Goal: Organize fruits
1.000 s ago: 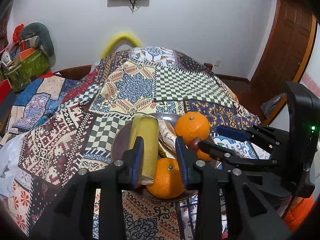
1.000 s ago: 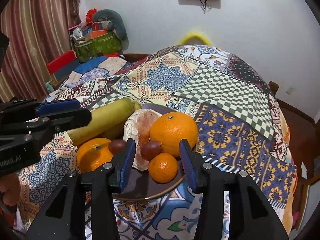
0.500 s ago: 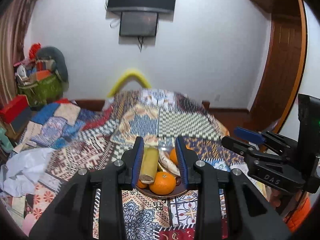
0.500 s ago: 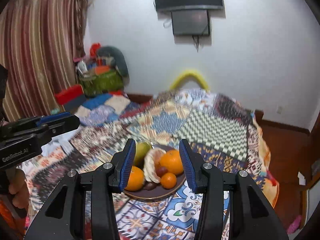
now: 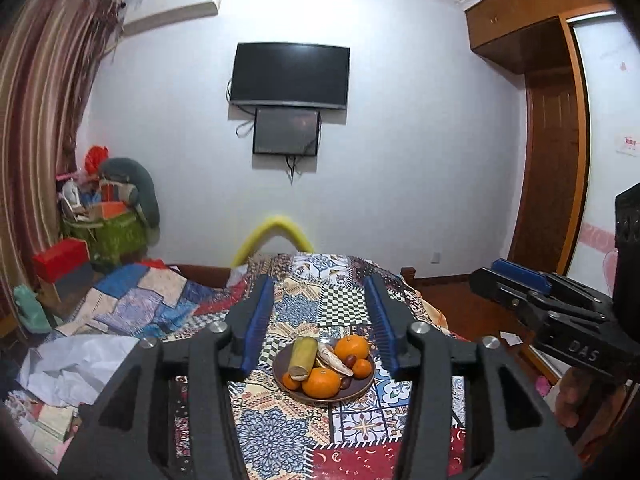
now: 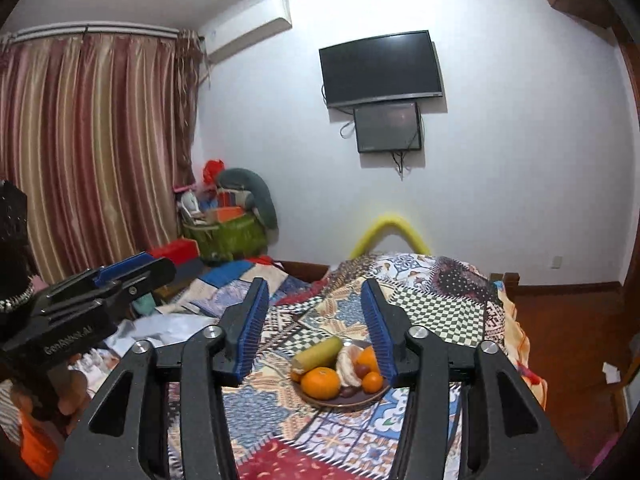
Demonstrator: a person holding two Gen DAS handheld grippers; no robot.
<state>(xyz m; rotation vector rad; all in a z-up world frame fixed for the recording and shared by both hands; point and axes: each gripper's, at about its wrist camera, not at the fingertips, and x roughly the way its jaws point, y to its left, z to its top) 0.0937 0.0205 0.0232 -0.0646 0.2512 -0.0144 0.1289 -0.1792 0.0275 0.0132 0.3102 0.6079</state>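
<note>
A brown plate (image 5: 362, 386) of fruit sits on the patchwork-covered table (image 5: 276, 436). It holds a large orange (image 5: 321, 382), another orange (image 5: 351, 347), a small orange (image 5: 362, 368), a yellow-green mango (image 5: 303, 356), a peeled pale fruit (image 5: 334, 361) and dark red dates (image 5: 351, 359). My left gripper (image 5: 323, 328) is open and empty, held well back from the plate. My right gripper (image 6: 316, 324) is open and empty, also back; the plate shows in its view (image 6: 356, 400) with the mango (image 6: 318, 354) and large orange (image 6: 321, 382).
A quilted bed (image 5: 132, 300) with white paper (image 5: 76, 364) lies left. A green basket of clutter (image 5: 108, 236) stands in the far left corner. A TV (image 5: 290, 76) hangs on the wall. A wooden door (image 5: 552, 176) is right. Striped curtains (image 6: 88, 152) hang left.
Both grippers have pulled back and up from the plate, which now looks small and far. Both jaws have opened wider. The fruit has not moved.
</note>
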